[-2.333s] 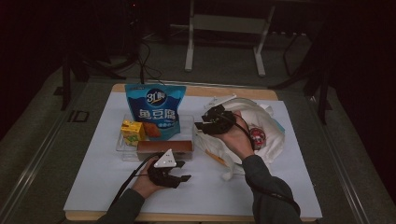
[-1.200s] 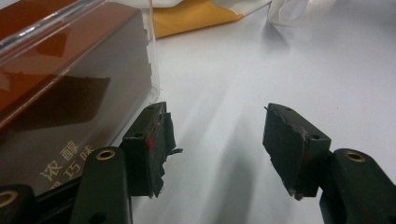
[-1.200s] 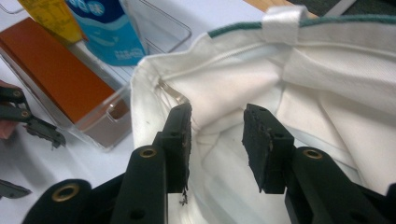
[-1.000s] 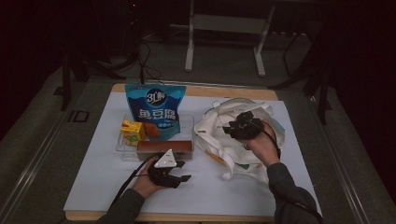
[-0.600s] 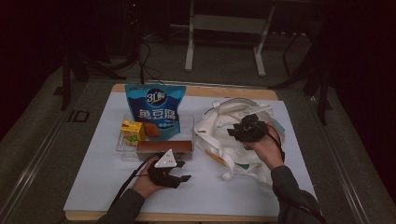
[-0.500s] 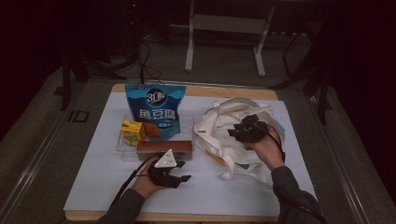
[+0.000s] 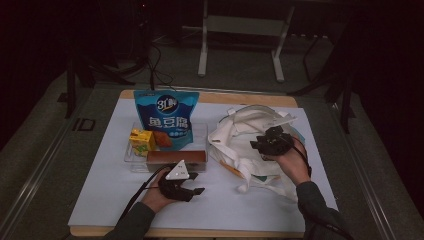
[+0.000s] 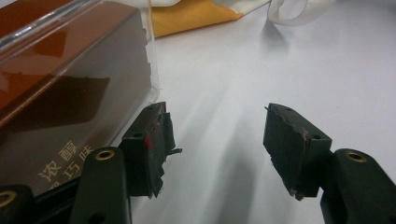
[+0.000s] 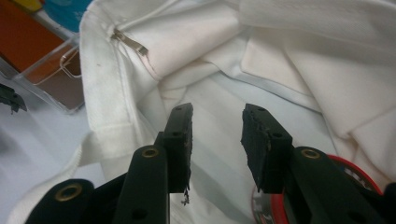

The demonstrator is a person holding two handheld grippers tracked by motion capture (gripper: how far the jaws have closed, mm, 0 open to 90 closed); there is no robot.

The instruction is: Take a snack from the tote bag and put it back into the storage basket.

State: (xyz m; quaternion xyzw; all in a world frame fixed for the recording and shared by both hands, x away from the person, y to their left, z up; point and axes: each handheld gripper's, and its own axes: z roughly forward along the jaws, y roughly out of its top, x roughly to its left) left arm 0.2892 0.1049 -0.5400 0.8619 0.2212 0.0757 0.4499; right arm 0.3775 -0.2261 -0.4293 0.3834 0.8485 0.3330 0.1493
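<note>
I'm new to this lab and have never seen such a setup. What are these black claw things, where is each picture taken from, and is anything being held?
A person sits at a table with a hand-held two-jaw gripper in each hand. One picture looks down from above; the other two come from cameras riding on the grippers, looking along their black jaws. The left gripper rests open on the white surface beside a brown box in a clear tray, holding nothing. Behind it stand a blue snack bag and a yellow carton. The right gripper hangs open over a white cloth bag, gripping nothing; a red-rimmed round thing shows inside.
</note>
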